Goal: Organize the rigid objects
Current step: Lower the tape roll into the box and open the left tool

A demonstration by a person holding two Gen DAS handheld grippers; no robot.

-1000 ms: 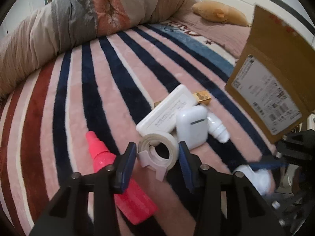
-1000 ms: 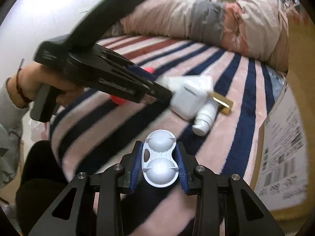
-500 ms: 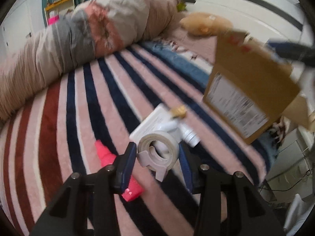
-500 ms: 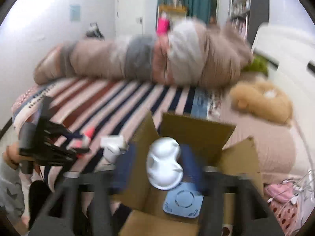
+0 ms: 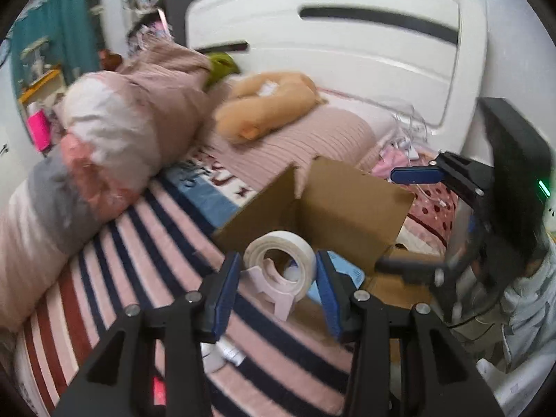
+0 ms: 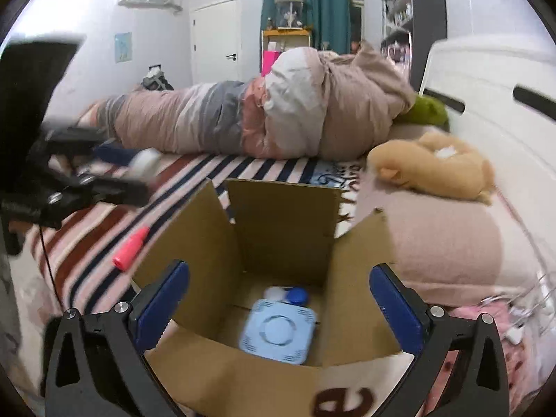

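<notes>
My left gripper (image 5: 278, 288) is shut on a white tape dispenser (image 5: 281, 264) and holds it in the air beside the open cardboard box (image 5: 347, 208). My right gripper (image 6: 278, 309) is open and empty above the same box (image 6: 278, 236). Inside the box lie a light blue square device (image 6: 278, 330) and a white and blue double-cup case (image 6: 286, 295). A pink bottle (image 6: 130, 248) lies on the striped blanket (image 6: 87, 243) left of the box. The left gripper with the dispenser shows blurred in the right wrist view (image 6: 139, 170).
A rolled duvet (image 6: 260, 114) lies across the bed's far side. A tan plush toy (image 6: 434, 170) rests by the white headboard (image 6: 486, 87). Small white items (image 5: 222, 351) lie on the blanket under my left gripper.
My right gripper swung over the box, opened, and the white double-cup case dropped in. My left gripper lifted the tape dispenser off the blanket and carried it toward the box.
</notes>
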